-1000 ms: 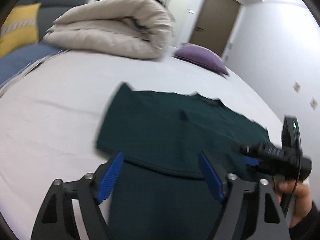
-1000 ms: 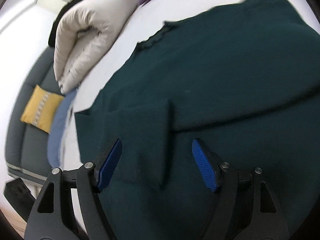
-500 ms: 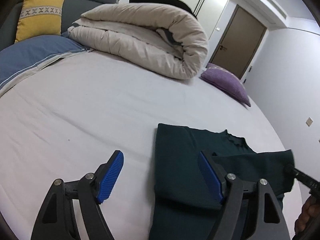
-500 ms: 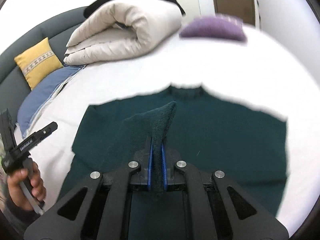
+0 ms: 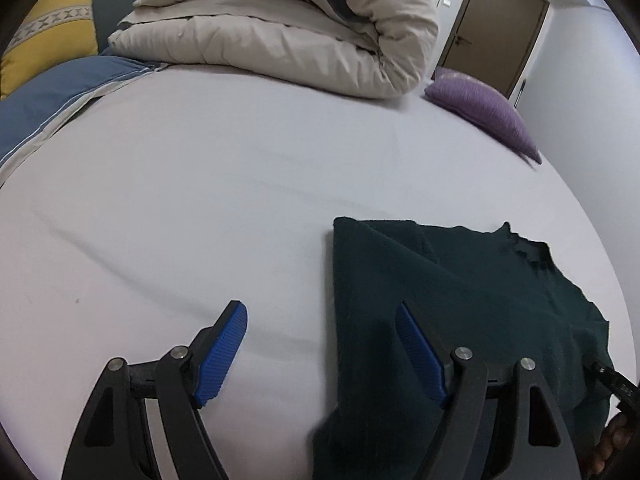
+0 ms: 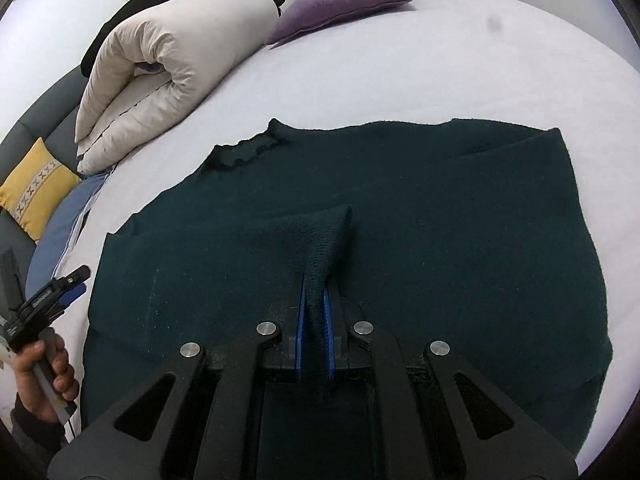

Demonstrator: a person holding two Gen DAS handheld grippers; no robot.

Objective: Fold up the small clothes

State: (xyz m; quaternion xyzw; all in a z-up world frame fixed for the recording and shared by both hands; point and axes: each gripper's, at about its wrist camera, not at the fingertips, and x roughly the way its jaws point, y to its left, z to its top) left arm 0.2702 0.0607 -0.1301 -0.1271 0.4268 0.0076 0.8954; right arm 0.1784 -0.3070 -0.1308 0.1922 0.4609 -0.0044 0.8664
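The dark green sweater [image 6: 400,208] is lying flat on the white bed sheet [image 6: 460,60], and your right gripper [image 6: 314,320] is pinching a raised fold of it: the two blue pads [image 6: 329,332] are pressed together with a ridge of knit fabric between them, standing up like a small tent near the middle of the garment. The ribbed collar [image 6: 248,148] is pointing toward the far side of the bed.

You are holding the left gripper [image 5: 320,350] with its jaws spread wide and nothing between the pads. One blue finger [image 5: 222,352] is hanging over the bare sheet [image 5: 180,200], the other is over the edge of the sweater [image 5: 460,300]. In the right wrist view your left hand [image 6: 44,376] is gripping the handle beside the left side of the sweater, over the sheet.

Farther away, a rolled beige duvet [image 5: 280,32] is lying across the bed, a purple cushion [image 5: 480,112] is just beside it, and a blue cover [image 5: 48,96] and a yellow cushion [image 5: 52,44] are at the left edge.
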